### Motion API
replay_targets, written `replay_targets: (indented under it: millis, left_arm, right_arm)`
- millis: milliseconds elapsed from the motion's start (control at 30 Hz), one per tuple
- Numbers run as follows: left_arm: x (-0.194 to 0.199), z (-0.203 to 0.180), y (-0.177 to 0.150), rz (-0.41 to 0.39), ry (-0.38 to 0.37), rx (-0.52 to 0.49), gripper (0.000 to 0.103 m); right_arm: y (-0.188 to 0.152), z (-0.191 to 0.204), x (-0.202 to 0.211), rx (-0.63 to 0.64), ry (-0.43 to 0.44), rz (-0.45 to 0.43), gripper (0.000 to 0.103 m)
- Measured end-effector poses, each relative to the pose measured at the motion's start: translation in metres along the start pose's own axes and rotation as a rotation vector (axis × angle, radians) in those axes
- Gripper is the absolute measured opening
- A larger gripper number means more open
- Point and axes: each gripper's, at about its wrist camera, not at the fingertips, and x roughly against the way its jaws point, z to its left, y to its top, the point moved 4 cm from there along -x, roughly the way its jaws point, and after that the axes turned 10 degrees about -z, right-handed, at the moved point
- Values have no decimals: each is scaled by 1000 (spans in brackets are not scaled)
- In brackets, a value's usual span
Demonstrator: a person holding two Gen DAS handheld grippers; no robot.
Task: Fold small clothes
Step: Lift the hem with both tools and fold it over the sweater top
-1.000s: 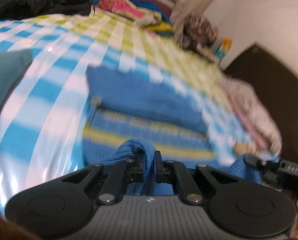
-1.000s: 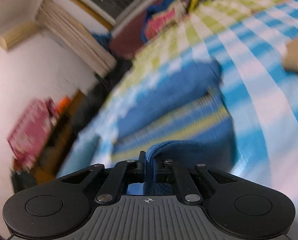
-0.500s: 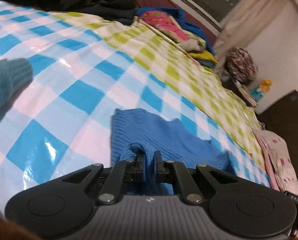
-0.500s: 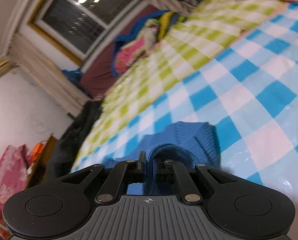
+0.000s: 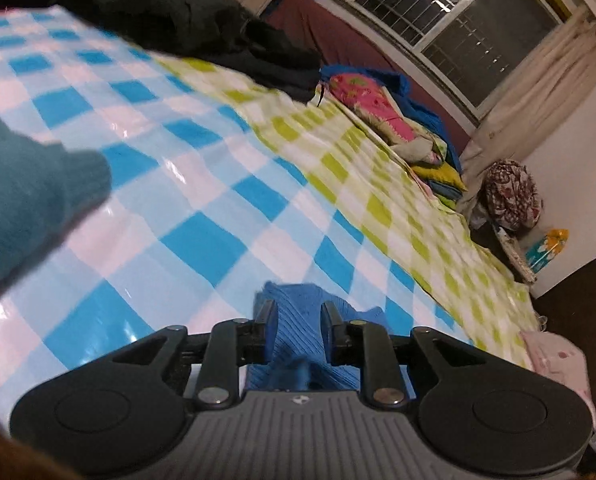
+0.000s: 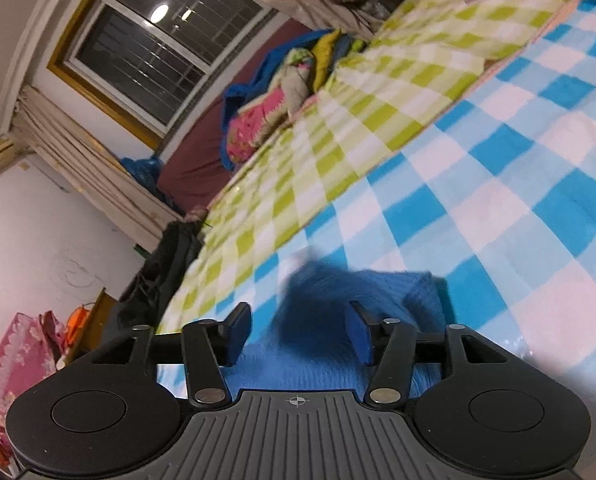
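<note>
A small blue knitted sweater [image 5: 298,320] lies on the blue and white checked cover [image 5: 201,240]. In the left wrist view my left gripper [image 5: 296,312] has its jaws partly apart, with a ridge of the blue knit still between them. In the right wrist view my right gripper [image 6: 298,328] is wide open and empty, just above the folded blue sweater [image 6: 362,292]. Most of the sweater is hidden under the grippers.
A teal knitted garment [image 5: 21,200] lies at the left. A black pile of clothes [image 5: 185,20] sits at the far edge. Pink and yellow bedding [image 5: 378,108] lies by the window. A green checked cover [image 6: 378,92] spans the far half of the bed.
Both grippers carried the sweater's edge forward over itself and lowered it. Both then opened: the right one fully, the left one partly. The yellow stripes are no longer in sight.
</note>
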Motion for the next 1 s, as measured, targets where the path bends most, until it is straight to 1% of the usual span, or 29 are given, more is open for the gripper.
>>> replay_targets:
  millis: [67,133,200,267,333,500,567,633,667,733,800,933,1000]
  left_arm:
    - [8,-2,-2,-12,-9,-34,28]
    - [16,-5,-6,-22,-14,-89,29]
    - [23,-9,-15,-20,-21,-171,33]
    - [25,-17,-25,-5,-43,-251,33]
    - [26,-28,-36,14,-72,-326,33]
    - [22,-55,-65,74,-148,-506,33]
    - [19,-63,-73,91,-169,-547,33]
    - [15,-70,-77,127,-231,-558,34]
    - [9,-71,-78,149,-233,-569,34]
    - [-9,-70,-79,184,-192,-582,34]
    - [-23,-63,-69,160,-132,-556,34]
    - [-27,-37,-29,49,-5,-359,34]
    - [-20,-27,-20,26,14,-323,34]
  right_arm:
    - [1,2,1,30,-12,-10,56]
    - [0,3,5,89,-34,-22,56]
    - [-4,3,8,168,-66,-28,56]
    - [-10,2,10,258,-101,-30,56]
    - [-15,1,12,322,-117,-27,56]
    - [-20,1,15,394,-134,-31,56]
    - [-22,0,16,417,-144,-32,56]
    - [-23,-2,17,426,-149,-27,56]
    - [-23,-3,17,426,-147,-26,56]
    - [-23,-5,18,434,-146,-20,56]
    - [-23,-6,19,444,-159,-21,56]
    - [-20,-11,22,443,-167,-22,56]
    - [-19,-15,22,445,-177,-15,56]
